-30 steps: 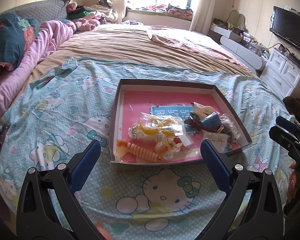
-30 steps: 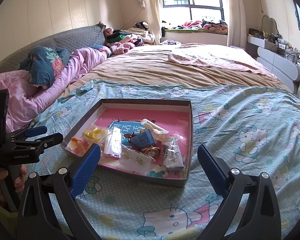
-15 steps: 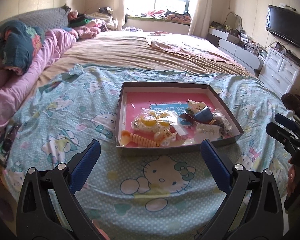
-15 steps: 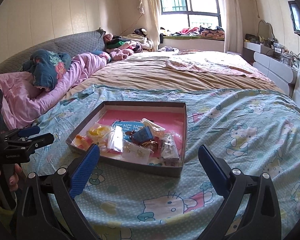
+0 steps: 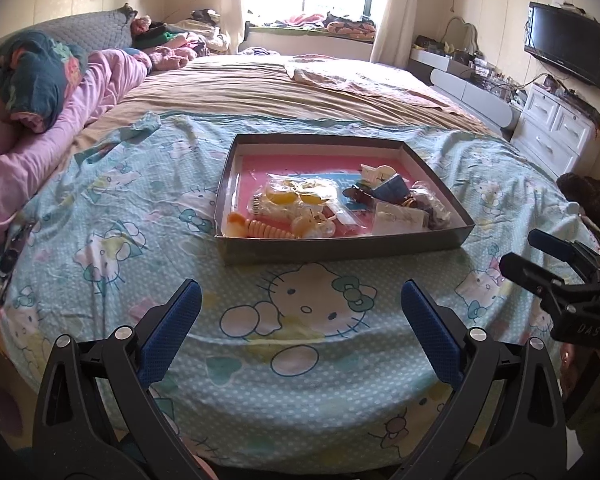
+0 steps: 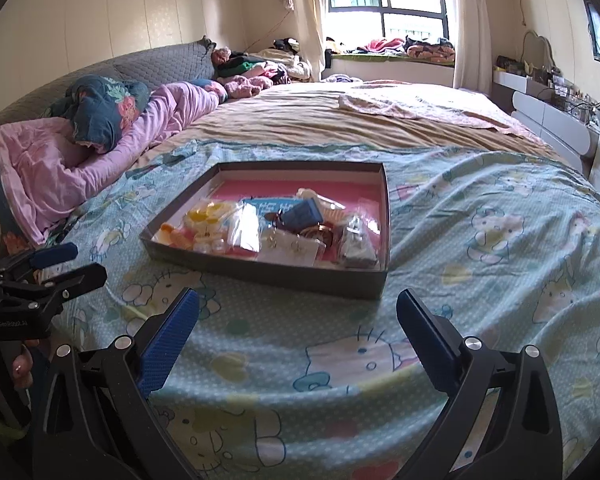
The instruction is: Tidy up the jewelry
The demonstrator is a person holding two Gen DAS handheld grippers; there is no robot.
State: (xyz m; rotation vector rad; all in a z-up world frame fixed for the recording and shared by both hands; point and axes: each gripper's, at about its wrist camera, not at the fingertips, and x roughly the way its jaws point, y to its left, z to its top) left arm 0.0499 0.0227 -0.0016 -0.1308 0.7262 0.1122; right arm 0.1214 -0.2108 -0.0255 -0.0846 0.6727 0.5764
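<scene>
A shallow grey box (image 5: 340, 246) (image 6: 268, 270) with a pink floor lies on the cartoon-cat bedsheet. Inside it are bagged jewelry pieces: yellow items in a clear bag (image 5: 296, 198) (image 6: 204, 214), an orange comb-like piece (image 5: 260, 230), a small blue box (image 5: 392, 187) (image 6: 302, 212) and white earring cards (image 5: 398, 220) (image 6: 290, 248). My left gripper (image 5: 300, 312) hangs open in front of the box, nothing between its blue pads. My right gripper (image 6: 298, 320) is open too, short of the box's near right corner. Each gripper also shows from the side in the other view.
Pink and blue bedding (image 5: 40, 88) is heaped along the left of the bed. White drawers (image 5: 560, 128) and a wall television (image 5: 566, 48) stand at the right. The sheet's near edge drops away below the grippers. A dark round object (image 5: 586, 196) sits at the bed's right edge.
Both grippers have pulled back from the box, which now sits farther away and smaller in both views. Both stayed open and the box's contents did not move.
</scene>
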